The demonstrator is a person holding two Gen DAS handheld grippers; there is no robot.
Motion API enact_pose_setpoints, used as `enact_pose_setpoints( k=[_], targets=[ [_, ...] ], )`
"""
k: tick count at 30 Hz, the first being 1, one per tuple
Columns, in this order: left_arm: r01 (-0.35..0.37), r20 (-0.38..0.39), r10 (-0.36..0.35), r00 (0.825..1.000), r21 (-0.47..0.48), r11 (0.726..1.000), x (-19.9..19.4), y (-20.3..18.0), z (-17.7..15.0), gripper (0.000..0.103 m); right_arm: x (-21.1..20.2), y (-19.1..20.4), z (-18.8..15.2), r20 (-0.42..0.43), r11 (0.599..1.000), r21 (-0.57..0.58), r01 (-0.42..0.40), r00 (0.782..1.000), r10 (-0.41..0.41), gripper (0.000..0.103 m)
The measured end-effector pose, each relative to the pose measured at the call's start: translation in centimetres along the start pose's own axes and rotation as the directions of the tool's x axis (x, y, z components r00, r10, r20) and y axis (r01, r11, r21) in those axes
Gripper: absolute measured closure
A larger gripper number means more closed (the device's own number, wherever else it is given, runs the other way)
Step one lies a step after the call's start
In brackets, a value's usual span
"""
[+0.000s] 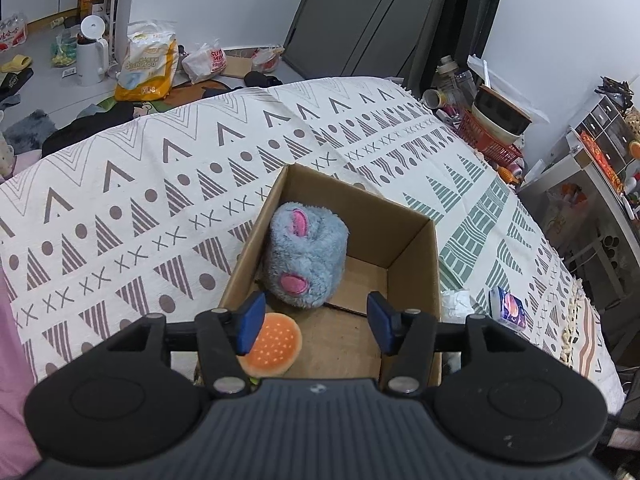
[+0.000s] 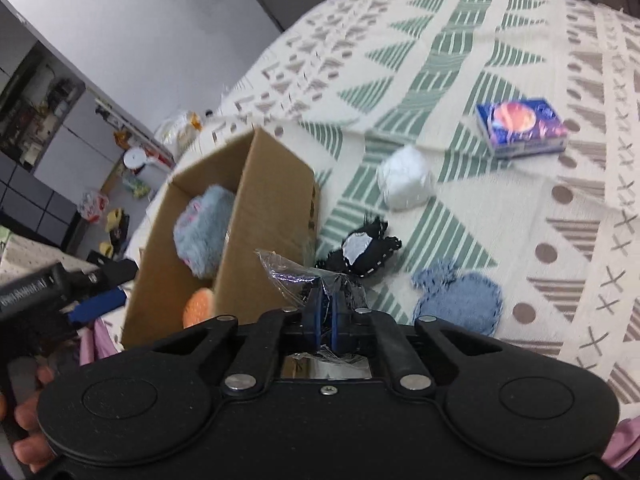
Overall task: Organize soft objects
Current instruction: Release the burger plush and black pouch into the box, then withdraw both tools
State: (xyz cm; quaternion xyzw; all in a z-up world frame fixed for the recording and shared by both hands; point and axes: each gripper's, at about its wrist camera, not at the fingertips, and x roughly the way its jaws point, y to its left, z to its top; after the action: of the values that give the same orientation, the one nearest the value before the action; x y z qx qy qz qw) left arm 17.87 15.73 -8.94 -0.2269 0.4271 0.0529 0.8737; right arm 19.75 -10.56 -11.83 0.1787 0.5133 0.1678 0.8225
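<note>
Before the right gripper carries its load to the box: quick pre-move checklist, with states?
1. Right gripper shut on clear plastic wrapper: ok.
2. What the wrapper contains: cannot tell.
3. Cardboard box open on top: ok.
4. Free floor space in box beside grey plush and burger toy: ok.
5. Left gripper open over the box mouth, in the drop path: not ok.
6. Black plush, white ball, blue patch outside the box: not ok.

Cardboard box (image 1: 412,248): matt brown corrugated board, raw edges. Grey plush toy (image 1: 306,258): shaggy fleece, pink felt-like patches. Burger toy (image 1: 272,346): short orange pile. Bedspread (image 1: 160,184): woven matt cotton, printed. Right gripper (image 2: 327,300): matt black plastic, blue rubbery pads, bright metal rivets, crinkled glossy clear film (image 2: 288,270) between jaws.
</note>
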Motion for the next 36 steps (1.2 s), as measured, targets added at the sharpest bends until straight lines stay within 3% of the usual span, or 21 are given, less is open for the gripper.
enact_pose_setpoints(
  k=[12,16,26,31,36],
  targets=[
    [-0.005,0.006,0.005,1.000,-0.023,1.000,-0.6,0.5,0.5,0.047,-2.7,3.4,3.2,0.110,0.998,-0.058,-0.029,0.993,0.036,0.099],
    [-0.003,0.011,0.004,1.000,-0.027,1.000,-0.8,0.5,0.5,0.038,-2.8,5.5,4.9,0.145,0.995,-0.100,-0.009,0.989,0.024,0.099],
    [-0.012,0.017,0.012,1.000,-0.018,1.000,-1.4,1.2,2.0,0.035,-0.8,9.8,7.4,0.161,0.985,-0.171,0.005,0.987,0.023,0.098],
    [-0.037,0.029,0.038,0.999,-0.022,0.999,-1.8,1.7,2.7,0.034,-0.4,11.7,7.9,0.174,0.978,-0.209,0.017,0.985,0.020,0.092],
    [-0.056,0.036,0.056,0.998,-0.011,0.998,-2.2,1.7,2.9,0.026,-1.8,11.9,7.7,0.209,0.974,-0.221,0.054,0.978,-0.007,0.044]
  ],
)
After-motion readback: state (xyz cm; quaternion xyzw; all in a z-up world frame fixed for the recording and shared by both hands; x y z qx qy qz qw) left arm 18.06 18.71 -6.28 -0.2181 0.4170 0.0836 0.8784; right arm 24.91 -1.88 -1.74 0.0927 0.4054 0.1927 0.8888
